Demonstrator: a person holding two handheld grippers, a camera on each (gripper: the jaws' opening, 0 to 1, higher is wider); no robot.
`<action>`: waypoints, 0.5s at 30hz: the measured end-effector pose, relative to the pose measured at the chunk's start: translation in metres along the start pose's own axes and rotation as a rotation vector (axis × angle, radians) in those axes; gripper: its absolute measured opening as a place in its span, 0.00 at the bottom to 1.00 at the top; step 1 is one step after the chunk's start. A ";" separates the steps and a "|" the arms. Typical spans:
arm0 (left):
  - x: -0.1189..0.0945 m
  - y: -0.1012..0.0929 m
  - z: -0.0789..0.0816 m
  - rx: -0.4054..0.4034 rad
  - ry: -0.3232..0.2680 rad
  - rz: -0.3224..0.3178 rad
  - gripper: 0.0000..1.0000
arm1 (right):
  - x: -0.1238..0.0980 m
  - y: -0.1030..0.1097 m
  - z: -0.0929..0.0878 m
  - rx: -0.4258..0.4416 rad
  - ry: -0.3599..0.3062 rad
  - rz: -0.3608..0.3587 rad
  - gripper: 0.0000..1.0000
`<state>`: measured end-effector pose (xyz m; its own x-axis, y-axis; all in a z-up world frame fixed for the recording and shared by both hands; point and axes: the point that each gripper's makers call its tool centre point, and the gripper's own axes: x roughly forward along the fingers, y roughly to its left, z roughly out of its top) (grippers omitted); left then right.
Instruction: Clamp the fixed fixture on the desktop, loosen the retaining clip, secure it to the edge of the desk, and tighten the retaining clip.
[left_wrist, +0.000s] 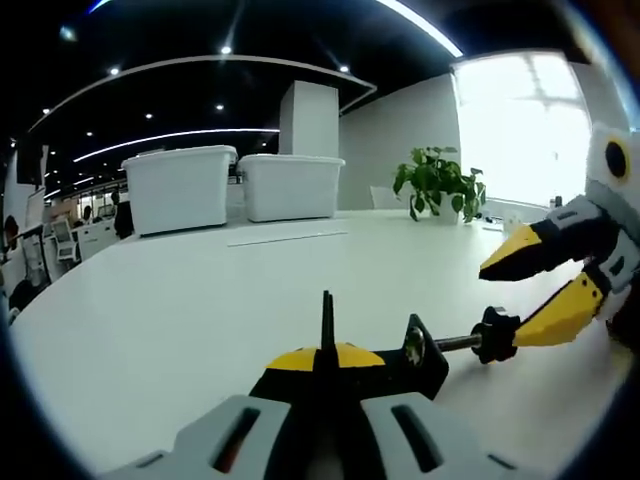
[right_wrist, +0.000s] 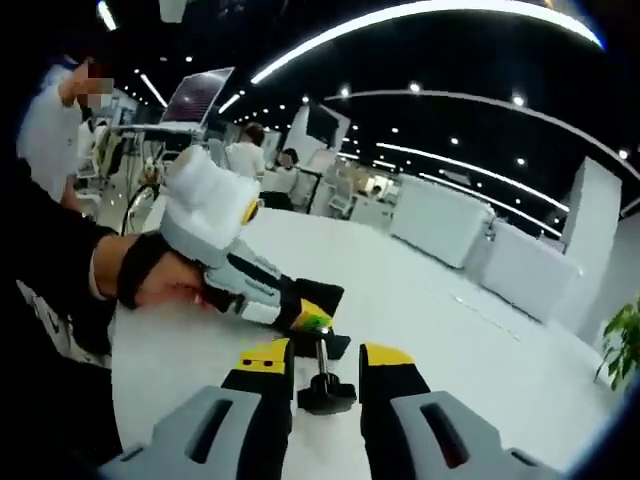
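Your left gripper (left_wrist: 325, 365) pinches the clamp fixture (left_wrist: 400, 355) on the desk (left_wrist: 180, 300), its screw running lengthwise toward your right gripper (right_wrist: 325, 365), whose spread jaws straddle the screw knob (right_wrist: 325, 392) without closing.

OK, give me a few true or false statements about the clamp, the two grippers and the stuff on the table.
1. The left gripper is shut on the clamp fixture. True.
2. The right gripper has its jaws on either side of the clamp's screw knob. True.
3. Two white storage bins stand on the table. True.
4. The potted plant lies tipped over. False: it stands upright.
5. The table is black. False: it is white.
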<state>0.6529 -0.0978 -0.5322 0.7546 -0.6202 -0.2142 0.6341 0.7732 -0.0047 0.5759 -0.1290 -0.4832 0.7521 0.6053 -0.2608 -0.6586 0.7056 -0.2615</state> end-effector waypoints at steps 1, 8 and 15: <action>0.000 0.001 0.003 0.045 -0.011 0.002 0.05 | 0.000 0.002 0.003 0.027 -0.008 0.011 0.24; -0.005 0.003 0.013 0.016 -0.063 0.007 0.05 | 0.005 0.007 0.007 0.122 -0.014 0.047 0.27; -0.005 0.004 0.017 0.009 -0.077 0.016 0.05 | 0.005 0.012 0.001 0.132 0.028 0.046 0.37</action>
<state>0.6544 -0.0936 -0.5148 0.7750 -0.6167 -0.1382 0.6234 0.7819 0.0065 0.5721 -0.1167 -0.4868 0.7190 0.6286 -0.2964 -0.6817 0.7209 -0.1248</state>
